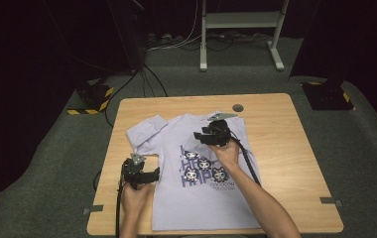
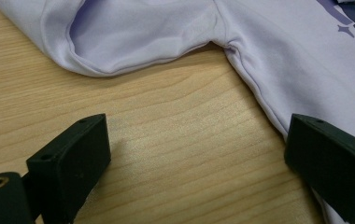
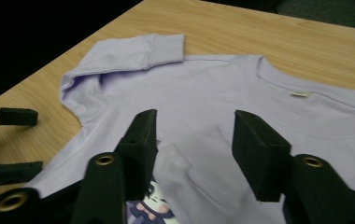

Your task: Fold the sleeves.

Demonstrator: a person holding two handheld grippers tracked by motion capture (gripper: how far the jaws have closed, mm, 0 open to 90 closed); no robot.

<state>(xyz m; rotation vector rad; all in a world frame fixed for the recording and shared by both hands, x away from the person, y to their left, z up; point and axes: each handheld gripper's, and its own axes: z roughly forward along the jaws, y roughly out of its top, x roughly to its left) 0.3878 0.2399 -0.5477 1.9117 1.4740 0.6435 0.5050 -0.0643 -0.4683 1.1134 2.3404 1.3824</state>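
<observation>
- Folding work on a pale lilac long-sleeved cotton shirt with a purple cartoon print (image 1: pixel 196 173), seen first from the high view: we find it spread face-up on the light wooden table (image 1: pixel 285 148), collar toward the far edge, hem toward the person. Its sleeve on the left (image 1: pixel 144 130) is doubled back onto itself near the shoulder, and the one on the right lies folded in across the chest, which we judge to be a narrowing of the garment before the body is folded.
- High view, grippers: the left gripper (image 1: pixel 149 174) rests low at the shirt's left side seam; the right gripper (image 1: pixel 207 135) hovers over the upper chest, above the folded-in sleeve.
- Left gripper view: we note the jaws standing wide apart, released, with bare wood between them. The side seam (image 2: pixel 255 93) runs down to the right-hand jaw and touches it or nearly so; the armpit and the fold of the sleeve lie just ahead. We read this as a hand parked in readiness at the edge.
- Right gripper view: the jaws stand part-open and grasp nothing. The folded sleeve's cuff end (image 3: pixel 185 172) lies on the chest directly below and between them, apart from the pads; collar and label (image 3: pixel 300 94) lie beyond.
</observation>
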